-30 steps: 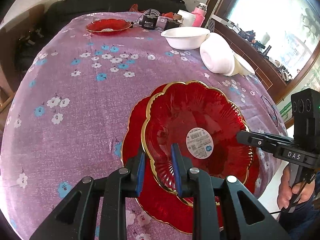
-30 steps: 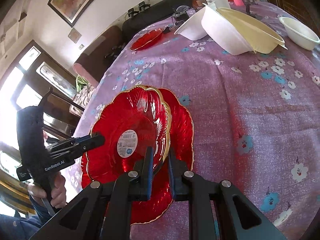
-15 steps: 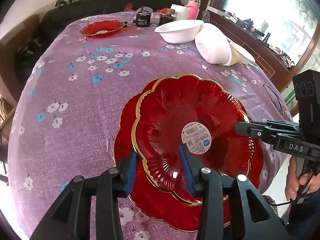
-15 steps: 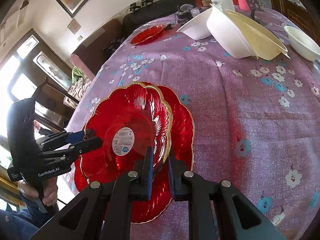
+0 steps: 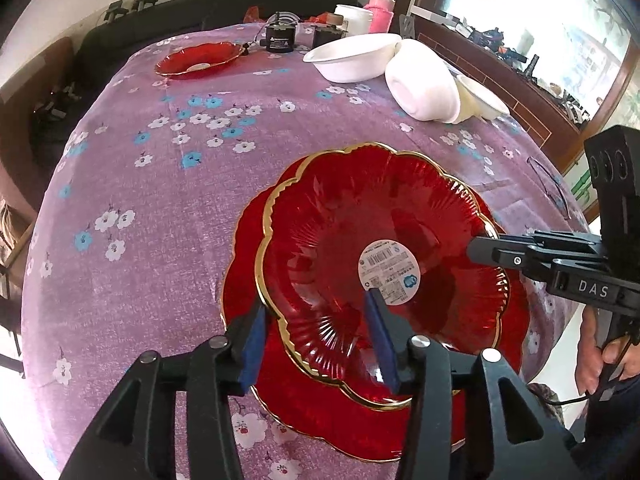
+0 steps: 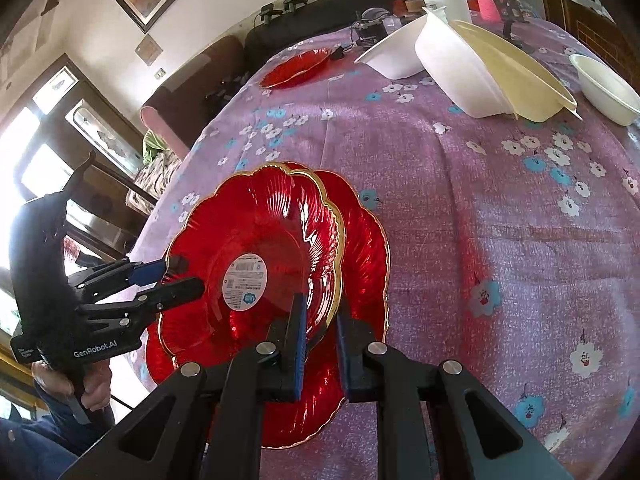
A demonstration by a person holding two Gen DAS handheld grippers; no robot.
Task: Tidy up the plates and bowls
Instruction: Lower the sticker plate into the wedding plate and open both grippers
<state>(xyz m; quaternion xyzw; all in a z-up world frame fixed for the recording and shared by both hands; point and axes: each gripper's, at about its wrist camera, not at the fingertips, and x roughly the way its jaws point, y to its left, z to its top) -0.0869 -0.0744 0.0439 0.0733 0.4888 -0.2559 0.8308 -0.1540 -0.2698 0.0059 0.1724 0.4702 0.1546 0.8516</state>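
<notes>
Two red scalloped plates with gold rims lie stacked on the purple flowered tablecloth. The upper plate [image 5: 360,216] [image 6: 260,232] carries a round white label and sits a little off-centre on the lower plate [image 5: 320,420] [image 6: 368,248]. My left gripper [image 5: 314,308] [image 6: 188,276] straddles the upper plate's near rim. Its jaws are opening, and the blue pads stand clear of the rim between them. My right gripper [image 6: 320,308] [image 5: 476,248] is shut on the opposite rim of the upper plate.
A third red plate [image 5: 200,58] [image 6: 296,68] lies far across the table. White bowls [image 5: 352,58] and a tilted white bowl in a cream one [image 6: 480,68] stand behind, with a small white bowl [image 6: 608,88], a pink bottle [image 5: 382,8] and a black device [image 5: 280,38]. The stack sits near the table's edge.
My left gripper's jaws have spread apart and let go of the upper plate's rim. The right gripper has kept its hold and stayed put.
</notes>
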